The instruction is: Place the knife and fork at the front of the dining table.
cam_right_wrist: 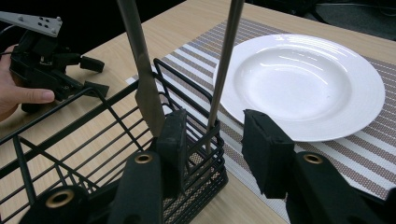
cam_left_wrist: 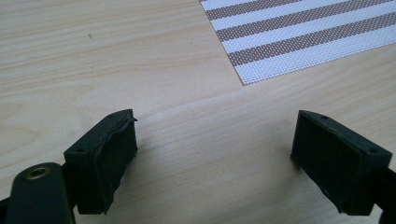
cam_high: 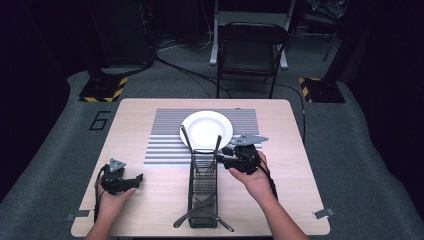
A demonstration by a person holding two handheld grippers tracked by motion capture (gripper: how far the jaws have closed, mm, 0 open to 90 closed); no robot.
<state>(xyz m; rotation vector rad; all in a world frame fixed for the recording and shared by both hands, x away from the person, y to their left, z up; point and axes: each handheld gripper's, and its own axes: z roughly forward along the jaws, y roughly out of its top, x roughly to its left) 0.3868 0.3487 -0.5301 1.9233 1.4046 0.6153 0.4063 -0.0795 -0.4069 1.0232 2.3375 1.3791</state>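
Right gripper [cam_right_wrist: 212, 154] at the far end of the black wire cutlery basket [cam_right_wrist: 60, 154], jaws part-way apart, not pressing on anything. Between them, a thin steel utensil handle [cam_right_wrist: 224, 70], standing up out of the basket's end compartment, clear of the right pad, closer to the left one. Just beside it, left of the left pad, a second, flatter steel handle [cam_right_wrist: 140, 70], also upright with a slight lean. In the high view, the same gripper [cam_high: 225, 159] held in the right hand [cam_high: 255, 180] against the basket's [cam_high: 202, 190] right side near its far end.

Just past the basket, a white deep plate [cam_right_wrist: 303, 84] lying on a striped placemat [cam_right_wrist: 355, 158], its near rim close to the two handles.

Farther off, left gripper [cam_left_wrist: 215, 154] low over the bare wooden table [cam_left_wrist: 93, 60], jaws wide, nothing between them, a corner of the placemat [cam_left_wrist: 299, 37] ahead. In the high view, left gripper [cam_high: 131, 181] in the left hand [cam_high: 112, 200], well apart from the basket.
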